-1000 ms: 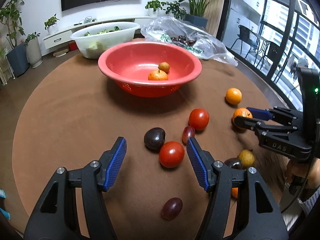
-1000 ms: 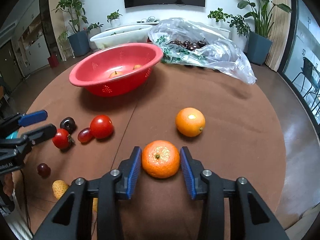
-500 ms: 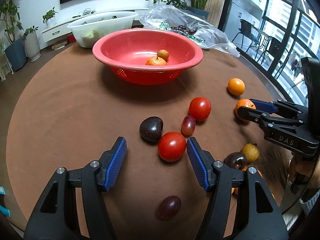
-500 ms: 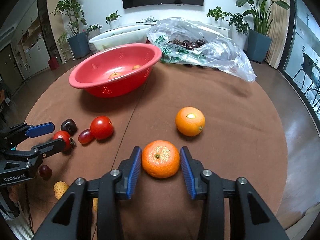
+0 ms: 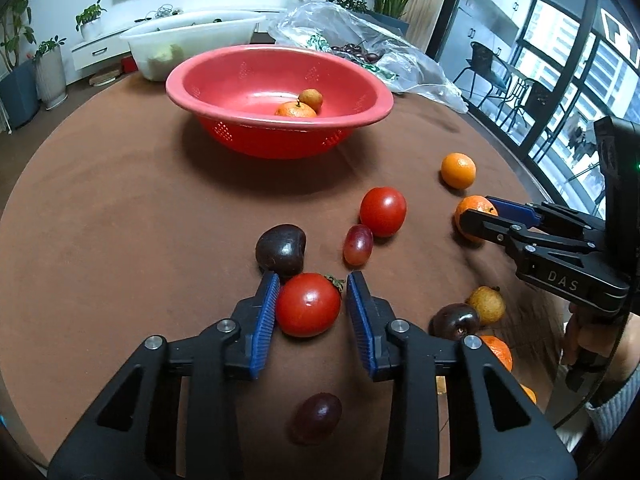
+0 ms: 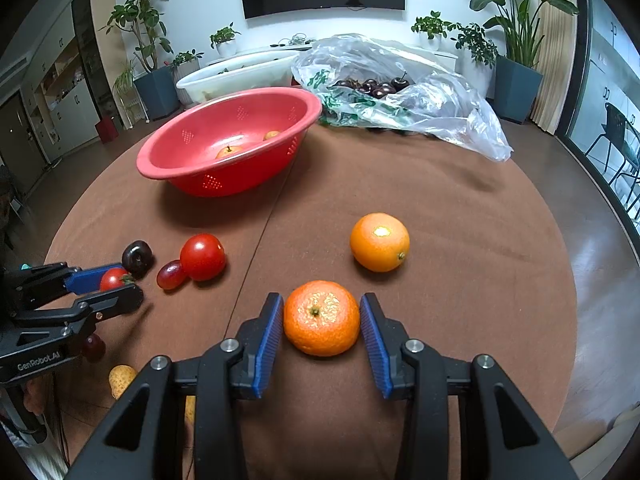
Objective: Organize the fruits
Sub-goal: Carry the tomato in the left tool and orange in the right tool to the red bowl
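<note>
A red tomato (image 5: 308,310) with a small green calyx sits on the brown table (image 5: 120,240) between the blue pads of the left gripper (image 5: 312,312), whose jaws are closing around it; the left pad touches its side while a thin gap shows at the right pad. Just beyond the left fingertip lies a dark plum-like fruit (image 5: 281,249), and a little further right a red grape (image 5: 358,244) rests against a second tomato (image 5: 383,211). A dark grape (image 5: 316,416) lies under the gripper's frame, nearer the camera. To the right, the right gripper (image 6: 322,320) brackets a mandarin (image 6: 322,318), stem up, on the table; its pads stand right at the fruit's flanks, and whether they press on it cannot be told. A smooth orange (image 6: 379,242) lies just beyond it, apart. Near the table's close edge sit another dark fruit (image 5: 456,321), a small yellowish fruit (image 5: 487,305) and a further mandarin (image 5: 498,354). Farther back stands the red colander bowl (image 5: 224,96), holding a mandarin and a smaller tan fruit. Behind it are a white tub (image 5: 192,44) and a clear plastic bag (image 6: 440,108) of dark cherries
</note>
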The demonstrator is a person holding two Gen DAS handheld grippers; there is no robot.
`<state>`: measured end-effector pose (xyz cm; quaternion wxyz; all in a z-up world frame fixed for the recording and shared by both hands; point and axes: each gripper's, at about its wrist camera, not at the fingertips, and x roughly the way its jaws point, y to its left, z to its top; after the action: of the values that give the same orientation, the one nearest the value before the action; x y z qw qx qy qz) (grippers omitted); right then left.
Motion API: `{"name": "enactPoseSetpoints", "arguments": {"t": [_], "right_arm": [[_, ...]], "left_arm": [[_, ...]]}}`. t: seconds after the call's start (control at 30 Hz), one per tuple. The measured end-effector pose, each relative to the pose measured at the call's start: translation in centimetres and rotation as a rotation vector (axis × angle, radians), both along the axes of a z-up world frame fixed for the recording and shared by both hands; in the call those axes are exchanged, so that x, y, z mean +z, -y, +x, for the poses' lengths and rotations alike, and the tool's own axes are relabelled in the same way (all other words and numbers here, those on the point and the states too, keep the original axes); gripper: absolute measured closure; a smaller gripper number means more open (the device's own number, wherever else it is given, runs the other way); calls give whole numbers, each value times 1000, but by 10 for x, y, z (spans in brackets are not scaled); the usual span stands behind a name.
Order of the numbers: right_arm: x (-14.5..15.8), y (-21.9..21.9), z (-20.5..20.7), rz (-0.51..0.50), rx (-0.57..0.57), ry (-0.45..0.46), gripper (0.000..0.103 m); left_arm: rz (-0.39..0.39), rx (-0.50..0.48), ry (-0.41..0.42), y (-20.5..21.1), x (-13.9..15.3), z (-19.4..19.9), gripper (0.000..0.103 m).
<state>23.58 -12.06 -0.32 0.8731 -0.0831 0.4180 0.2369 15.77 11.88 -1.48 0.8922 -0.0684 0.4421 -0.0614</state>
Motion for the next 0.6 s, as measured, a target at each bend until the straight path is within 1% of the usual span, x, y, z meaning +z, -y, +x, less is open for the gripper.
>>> {"name": "enactPoseSetpoints", "arguments": {"t": [0.33, 0.47, 0.6], "right_arm": [[-1, -1, -1, -16, 7, 8, 60], [0, -1, -2, -7, 5, 3, 60], [3, 2, -3, 26, 1, -4, 60]], "left_arm": [[-16, -14, 7, 0, 3, -2, 73], [-18, -15, 13, -1, 5, -2, 73], [-24, -18, 24, -2, 8, -4, 74]]}}
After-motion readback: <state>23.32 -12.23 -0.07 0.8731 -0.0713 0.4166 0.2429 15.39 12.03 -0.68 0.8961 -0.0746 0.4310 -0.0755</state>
